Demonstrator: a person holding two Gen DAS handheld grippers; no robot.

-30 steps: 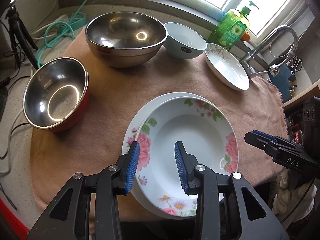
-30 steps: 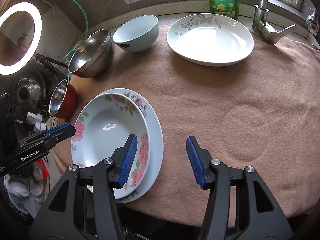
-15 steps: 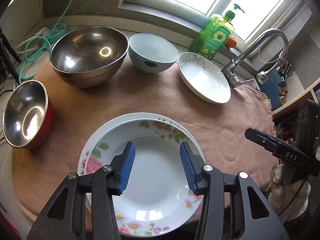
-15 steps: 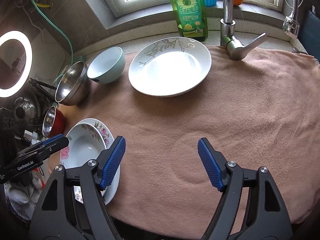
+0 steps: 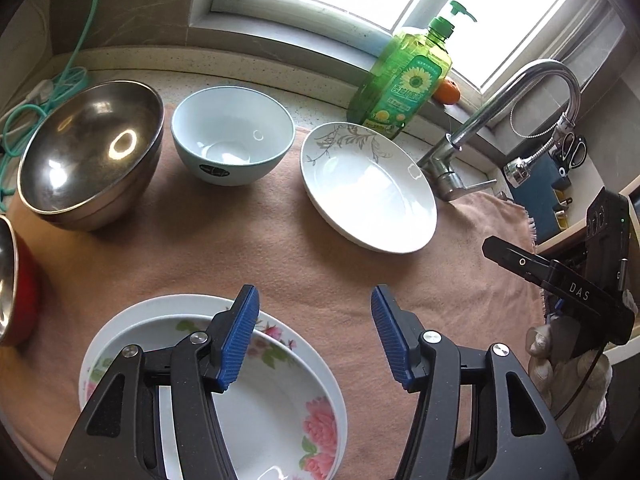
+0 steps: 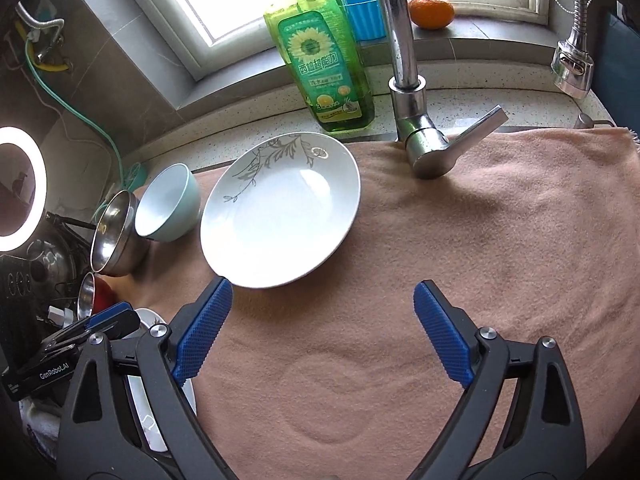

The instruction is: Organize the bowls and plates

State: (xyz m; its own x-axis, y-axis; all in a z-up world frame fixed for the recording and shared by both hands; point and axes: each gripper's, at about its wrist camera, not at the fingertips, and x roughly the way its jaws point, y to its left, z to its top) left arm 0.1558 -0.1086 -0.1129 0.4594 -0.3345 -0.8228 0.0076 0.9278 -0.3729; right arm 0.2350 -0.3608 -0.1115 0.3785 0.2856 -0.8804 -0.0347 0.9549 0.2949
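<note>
Plates and bowls sat spread over a peach towel covering a kitchen counter by a window. Nearest the cameras, a floral plate with pink roses rested nested on a plain white plate, at the front left edge of the towel. The left gripper hovered above the right rim of this stack; its blue-padded jaws were opening, with only bare towel between them. The right gripper hung over the empty middle of the towel, its jaws also opening and already wide, holding nothing.

Just beyond the right gripper's left pad lay a white plate with a grey leaf pattern, apart from the stacked pair and near the tap. Farther left stood a pale blue bowl, then a large steel bowl close beside it, and at the far left edge a smaller steel bowl with a red outside, only partly in view. Behind them, a green dish soap bottle, a chrome tap and an orange lined the windowsill.

By my reading, two plates were already stacked and the leaf-pattern plate was the likely next piece to join them. That would call for lowering an open gripper to the plate's near rim, closing on the thin edge, and carrying it level to the stack. The bowls appeared not yet nested.
</note>
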